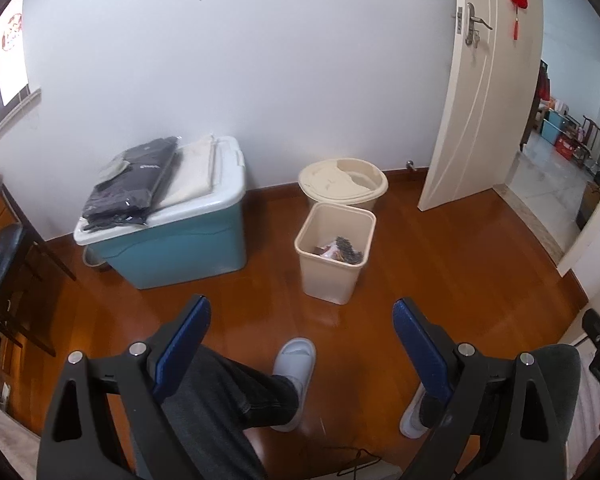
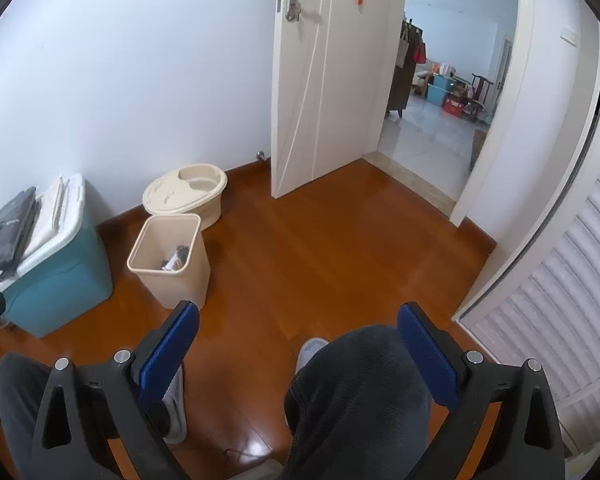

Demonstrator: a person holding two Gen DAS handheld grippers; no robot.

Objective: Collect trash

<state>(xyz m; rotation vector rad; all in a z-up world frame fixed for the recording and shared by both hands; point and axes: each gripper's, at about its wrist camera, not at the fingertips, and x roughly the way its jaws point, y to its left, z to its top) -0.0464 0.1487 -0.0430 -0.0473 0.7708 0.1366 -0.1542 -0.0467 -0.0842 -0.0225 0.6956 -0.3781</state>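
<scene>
While L cam lacks it, louvred door point(image 2: 556, 320) R only, bin point(image 1: 334, 254) both

Each hand-held gripper, the left point(image 1: 302, 312) and the right point(image 2: 298, 316), has black angular arms with triangular cut-outs, round silver screws at the joints and ribbed blue pads. The person wears dark grey trousers point(image 1: 220, 396) and pale grey open-toed slippers point(image 1: 294, 364) over dark socks.

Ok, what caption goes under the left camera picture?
Open left gripper faces a square beige plastic bin holding trash.
</scene>
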